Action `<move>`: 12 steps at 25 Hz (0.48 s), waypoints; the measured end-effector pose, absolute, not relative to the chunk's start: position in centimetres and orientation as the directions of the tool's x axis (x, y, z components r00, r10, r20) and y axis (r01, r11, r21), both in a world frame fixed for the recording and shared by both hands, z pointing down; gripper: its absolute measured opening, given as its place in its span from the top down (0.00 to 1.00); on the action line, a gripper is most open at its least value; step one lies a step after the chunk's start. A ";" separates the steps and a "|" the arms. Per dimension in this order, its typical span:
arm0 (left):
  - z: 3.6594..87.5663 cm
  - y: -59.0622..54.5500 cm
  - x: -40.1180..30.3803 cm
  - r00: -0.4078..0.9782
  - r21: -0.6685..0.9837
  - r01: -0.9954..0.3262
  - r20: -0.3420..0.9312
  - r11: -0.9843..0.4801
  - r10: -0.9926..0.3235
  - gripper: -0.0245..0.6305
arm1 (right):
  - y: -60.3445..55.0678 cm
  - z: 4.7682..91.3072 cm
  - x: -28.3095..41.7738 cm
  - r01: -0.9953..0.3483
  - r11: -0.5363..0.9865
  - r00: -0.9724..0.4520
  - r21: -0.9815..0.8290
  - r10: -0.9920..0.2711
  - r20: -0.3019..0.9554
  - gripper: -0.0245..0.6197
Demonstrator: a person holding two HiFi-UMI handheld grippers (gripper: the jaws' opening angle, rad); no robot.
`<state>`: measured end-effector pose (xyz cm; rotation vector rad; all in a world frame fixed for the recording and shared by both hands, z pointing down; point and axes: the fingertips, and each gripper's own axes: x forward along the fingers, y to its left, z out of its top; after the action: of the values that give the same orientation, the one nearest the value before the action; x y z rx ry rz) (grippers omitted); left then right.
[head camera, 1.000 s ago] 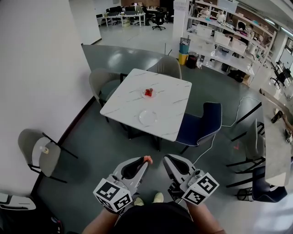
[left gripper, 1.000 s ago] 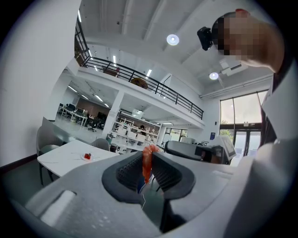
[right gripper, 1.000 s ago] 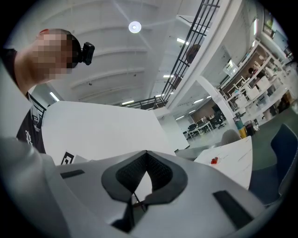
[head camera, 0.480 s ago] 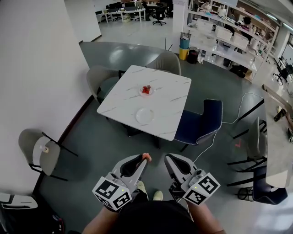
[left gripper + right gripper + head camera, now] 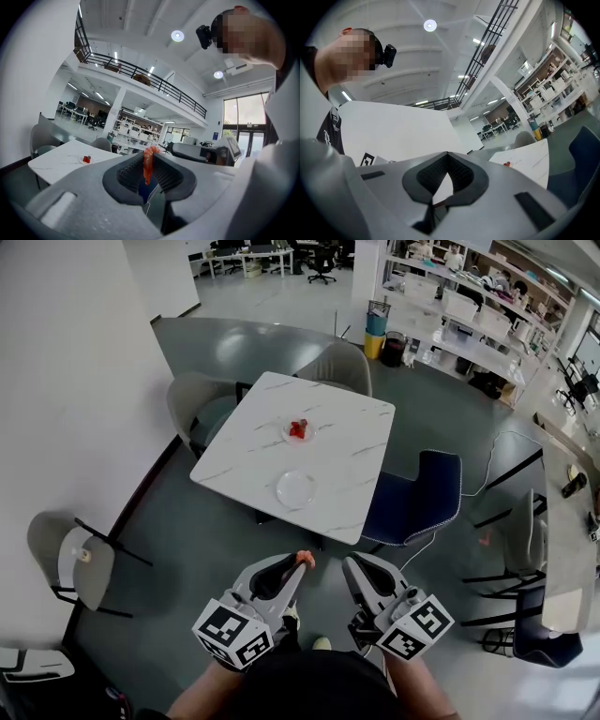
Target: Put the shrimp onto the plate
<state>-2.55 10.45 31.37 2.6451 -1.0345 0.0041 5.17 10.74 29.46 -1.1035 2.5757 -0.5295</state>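
Observation:
My left gripper is shut on an orange shrimp, held low in front of the person's body. In the left gripper view the shrimp stands pinched between the dark pads, its tail sticking up. My right gripper is shut with nothing in it, beside the left one. Far ahead stands a white marble table. An empty white plate lies near its front edge. A second plate further back holds red pieces.
Grey chairs stand at the table's left and back. A blue chair is at its right. A grey chair stands by the white wall at left. Dark floor lies between me and the table. Shelves and desks fill the far room.
The table has drifted slightly lower and closer in the head view as the person moves toward it. Both grippers keep their hold and place.

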 end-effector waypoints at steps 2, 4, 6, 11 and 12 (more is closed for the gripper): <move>31.8 8.1 -3.2 0.744 0.274 -0.661 0.117 -0.698 -0.658 0.86 | 8.6 29.6 4.5 -0.638 0.634 -0.661 -0.437 -0.742 -0.111 0.96; 32.3 5.6 -3.9 0.747 0.271 -0.659 0.127 -0.701 -0.653 0.86 | 6.1 29.8 3.9 -0.647 0.622 -0.653 -0.440 -0.751 -0.102 0.96; 32.8 3.1 -4.5 0.752 0.271 -0.655 0.139 -0.706 -0.644 0.86 | 3.7 30.2 3.3 -0.657 0.608 -0.644 -0.445 -0.760 -0.088 0.96; 33.8 -2.8 -5.3 0.771 0.243 -0.637 0.168 -0.732 -0.614 0.86 | -2.1 30.9 2.0 -0.687 0.567 -0.610 -0.455 -0.790 -0.062 0.96; 34.0 -3.8 -5.5 0.774 0.235 -0.633 0.176 -0.738 -0.608 0.86 | -3.1 31.0 1.7 -0.693 0.558 -0.603 -0.456 -0.796 -0.057 0.96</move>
<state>-5.54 -3.80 34.02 2.6869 -0.9616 0.1257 1.72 -3.09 30.99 -1.2388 2.5372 -0.5758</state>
